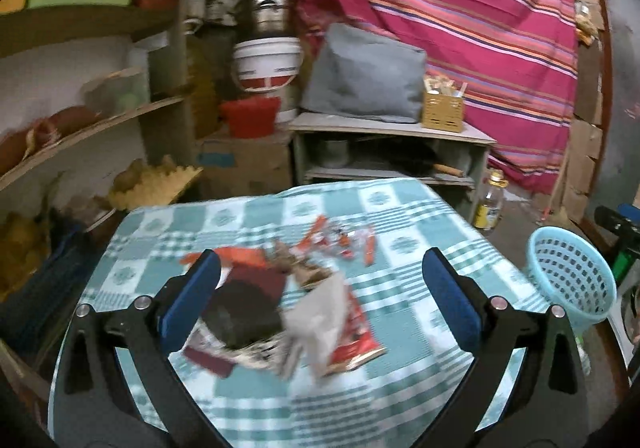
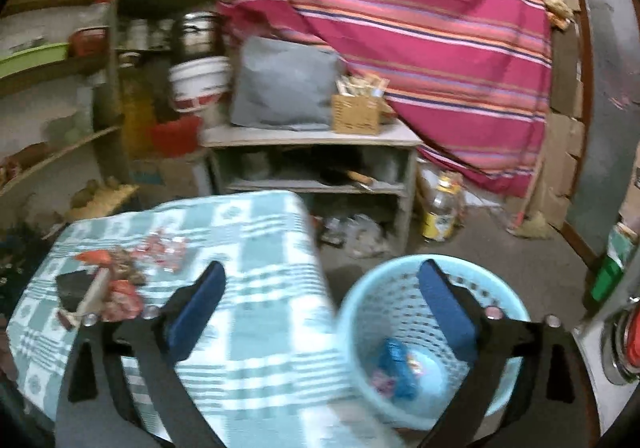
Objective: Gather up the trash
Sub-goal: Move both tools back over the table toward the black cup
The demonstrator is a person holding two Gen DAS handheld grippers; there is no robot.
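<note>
Trash [image 1: 296, 312] lies heaped on our desk [image 1: 400, 248] between our released left fingers [image 1: 208, 280]; our right fingers [image 2: 436, 292], spread empty, hang over the basket [image 2: 360, 312] for dropping.

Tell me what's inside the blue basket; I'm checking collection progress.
The blue basket holds a blue wrapper and a small colourful scrap; the near wall hides the rest.

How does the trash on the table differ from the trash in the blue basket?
The trash on the table is a spread pile of many pieces, mostly red, brown and grey wrappers; the trash in the blue basket is only a few pieces, mainly blue. The table pile lies loose on the checked cloth; the basket pieces sit at the bottom. Both look like crumpled packaging.
</note>
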